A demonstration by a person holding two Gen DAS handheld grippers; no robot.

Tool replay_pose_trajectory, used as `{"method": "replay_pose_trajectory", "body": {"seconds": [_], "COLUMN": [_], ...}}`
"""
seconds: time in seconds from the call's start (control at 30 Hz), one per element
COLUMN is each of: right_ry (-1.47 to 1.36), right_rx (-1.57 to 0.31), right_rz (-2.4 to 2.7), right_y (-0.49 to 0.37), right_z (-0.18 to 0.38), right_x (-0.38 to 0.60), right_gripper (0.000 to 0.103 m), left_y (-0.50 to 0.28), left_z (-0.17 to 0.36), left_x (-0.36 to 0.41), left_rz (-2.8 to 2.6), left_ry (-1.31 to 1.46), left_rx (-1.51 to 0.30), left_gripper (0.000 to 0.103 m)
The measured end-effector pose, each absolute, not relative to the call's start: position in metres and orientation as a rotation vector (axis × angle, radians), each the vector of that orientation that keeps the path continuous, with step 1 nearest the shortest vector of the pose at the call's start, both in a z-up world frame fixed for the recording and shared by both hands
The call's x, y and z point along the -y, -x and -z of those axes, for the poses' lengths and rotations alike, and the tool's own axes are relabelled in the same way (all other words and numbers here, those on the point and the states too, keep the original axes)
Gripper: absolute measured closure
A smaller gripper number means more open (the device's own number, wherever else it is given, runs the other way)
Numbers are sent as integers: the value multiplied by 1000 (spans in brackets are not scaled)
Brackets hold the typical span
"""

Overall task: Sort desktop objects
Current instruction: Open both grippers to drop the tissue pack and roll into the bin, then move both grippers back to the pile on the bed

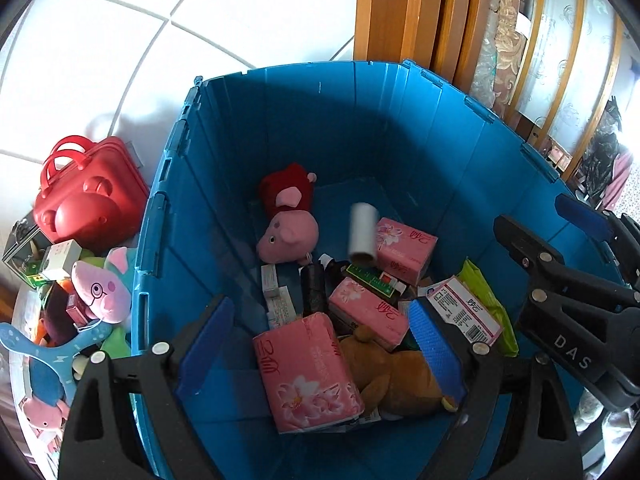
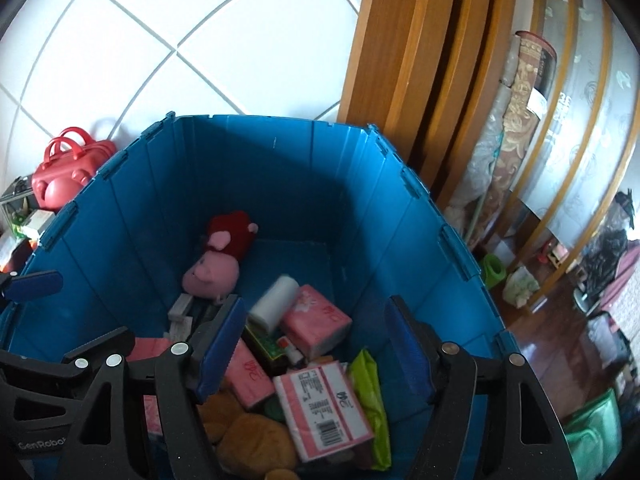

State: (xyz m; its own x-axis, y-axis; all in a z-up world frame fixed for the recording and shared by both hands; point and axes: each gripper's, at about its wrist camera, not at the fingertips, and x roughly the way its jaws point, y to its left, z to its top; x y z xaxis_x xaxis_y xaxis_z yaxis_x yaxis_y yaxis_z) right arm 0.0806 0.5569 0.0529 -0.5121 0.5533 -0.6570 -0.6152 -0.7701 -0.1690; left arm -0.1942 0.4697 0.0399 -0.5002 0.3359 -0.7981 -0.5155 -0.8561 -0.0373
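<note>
Above the deep blue plastic crate (image 1: 280, 128), the left gripper (image 1: 320, 344) hung with its jaws spread wide and nothing between them, and the right gripper (image 2: 316, 344) hung beside it, its jaws likewise wide and empty. A white paper roll (image 1: 363, 232) with a brown cardboard core showed blurred over the middle of the crate, tilted, its lower end over a pink flowered tissue pack (image 1: 404, 248); whether it touched the pack could not be told. On the crate floor near the far left wall lay a pink pig plush in a red dress (image 1: 288, 216), and nearer the grippers lay more pink tissue packs, one large (image 1: 308, 376) and one smaller (image 1: 368, 312), a brown plush bear (image 1: 396, 380), a green-and-red flat box (image 1: 370, 278), a white tissue pack with a barcode label (image 1: 464, 308) and a lime-green soft packet (image 1: 488, 304) against the right wall. Outside the crate, to its left, stood a red bear-faced plastic case with handles (image 1: 88, 196), and below it a heap held a pink pig plush with glasses (image 1: 102, 292), a small white box (image 1: 60, 260) and a blue plastic hanger (image 1: 52, 356). Behind the crate ran white wall tiles (image 1: 160, 20) and an orange wooden door frame (image 1: 392, 8)
</note>
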Motion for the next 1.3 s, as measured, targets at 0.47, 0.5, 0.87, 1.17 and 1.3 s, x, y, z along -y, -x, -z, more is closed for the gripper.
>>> {"method": "replay_pose_trajectory", "body": {"seconds": [0.47,0.5,0.87,1.17,1.3], "right_ry": [854,844,652,480,393], "right_rx": [-130,-135,-245,-248,-201], "right_rz": [-2258,-2257,-2342,-2497,-2584], "right_y": [-88,-89,-114,-126,-124], "right_z": [-58,-58,-67,-81,-87], "right_x": [-558,-558,-560,-504,-462], "right_gripper": [13,10,0,0,0], "left_y": [193,193,168,120,107], "left_z": [-41,-42,-70,-102,-99], "left_x": [-467,-466,-441,-364,-320], "left_rz": [-2339,-2338,-2423,-2551,-2661], "left_ry": [1157,1152,940,711,649], "left_rx": [-262,-255,-182,-74,-43], "left_gripper": [14,14,14,11,5]}}
